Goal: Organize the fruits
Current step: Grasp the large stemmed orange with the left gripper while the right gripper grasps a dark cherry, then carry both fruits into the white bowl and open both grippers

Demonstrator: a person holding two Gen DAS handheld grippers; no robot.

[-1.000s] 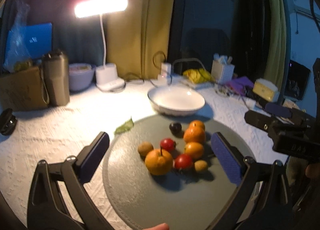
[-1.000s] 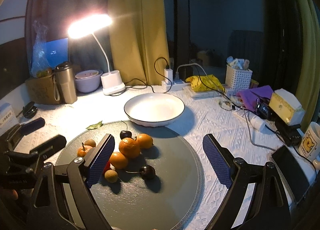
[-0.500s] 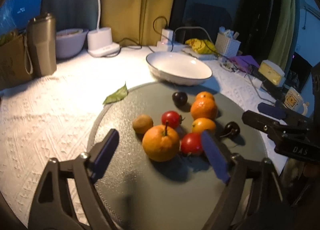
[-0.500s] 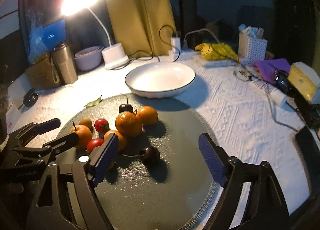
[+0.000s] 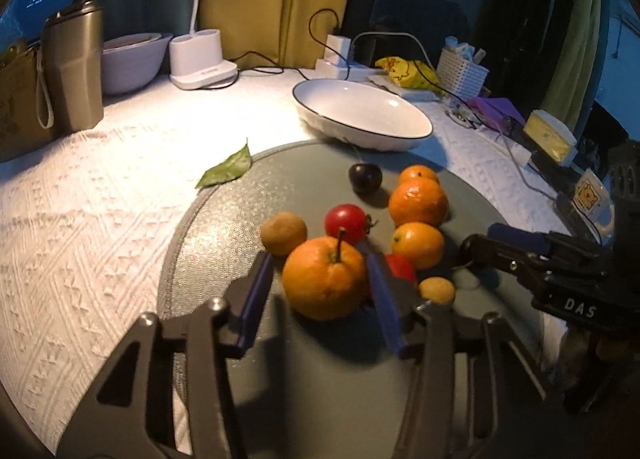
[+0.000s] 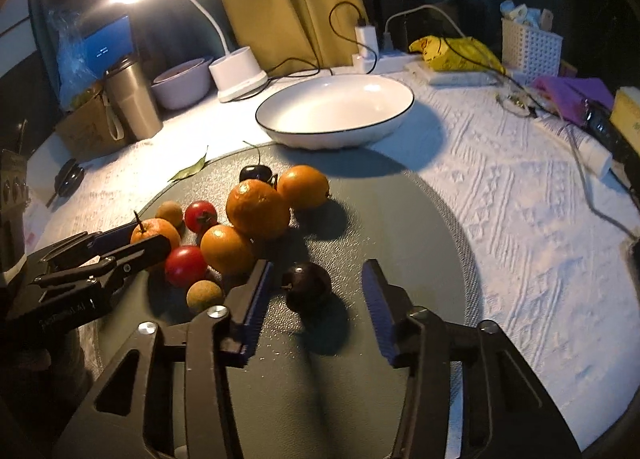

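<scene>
A pile of fruit lies on a round grey mat (image 5: 224,227): oranges, red tomatoes, dark cherries and small brown fruits. My left gripper (image 5: 320,271) has its pads on both sides of a stemmed orange (image 5: 325,283), which rests on the mat. My right gripper (image 6: 316,279) is open around a dark cherry (image 6: 307,286) on the mat (image 6: 400,219), its pads apart from it. An empty white bowl (image 5: 362,115) (image 6: 334,109) stands behind the mat.
A green leaf (image 5: 226,171) lies at the mat's far left edge. A steel tumbler (image 5: 72,67), a lamp base (image 5: 200,63), a power strip with cables (image 6: 372,47), a white basket (image 6: 530,43) and a mug (image 5: 592,195) stand around the table.
Both grippers moved forward and down toward the fruit and narrowed. The left one closed in around the stemmed orange; the right one came around the dark cherry.
</scene>
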